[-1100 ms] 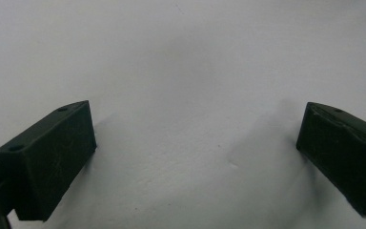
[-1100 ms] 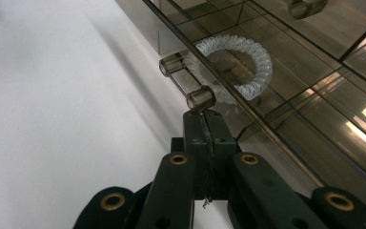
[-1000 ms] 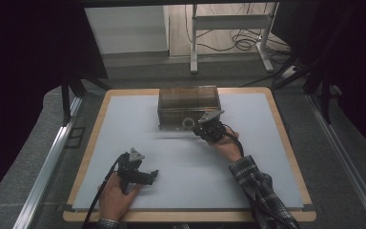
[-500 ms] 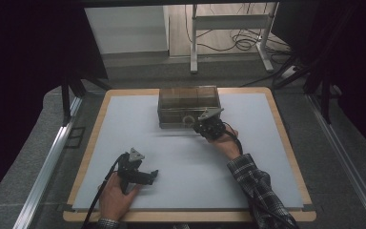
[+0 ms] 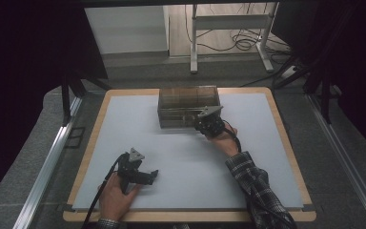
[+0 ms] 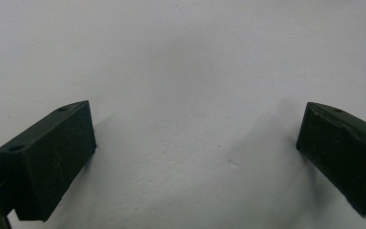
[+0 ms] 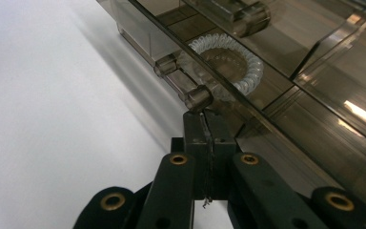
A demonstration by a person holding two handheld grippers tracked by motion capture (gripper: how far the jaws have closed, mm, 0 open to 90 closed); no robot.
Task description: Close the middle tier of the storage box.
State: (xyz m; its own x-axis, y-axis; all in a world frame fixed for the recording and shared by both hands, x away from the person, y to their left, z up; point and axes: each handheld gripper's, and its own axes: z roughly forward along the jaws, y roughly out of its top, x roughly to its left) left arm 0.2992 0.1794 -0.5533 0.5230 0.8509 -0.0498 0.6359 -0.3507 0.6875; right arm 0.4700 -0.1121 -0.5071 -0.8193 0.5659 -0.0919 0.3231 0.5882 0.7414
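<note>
The right tongs (image 7: 205, 125), pressed together with nothing between them, are nosing at the latch (image 7: 199, 97) on the near long side of the box (image 5: 189, 105) at the desk's far middle, while the left tongs (image 5: 148, 176), standing apart, are resting well nearer the person.

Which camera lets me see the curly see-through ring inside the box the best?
The right gripper view: the coiled clear ring lies close up there, behind the smoky lid of the box, just past the shut right gripper. In the high view the box is small and the ring is too small to tell. The left gripper view faces bare table.
</note>
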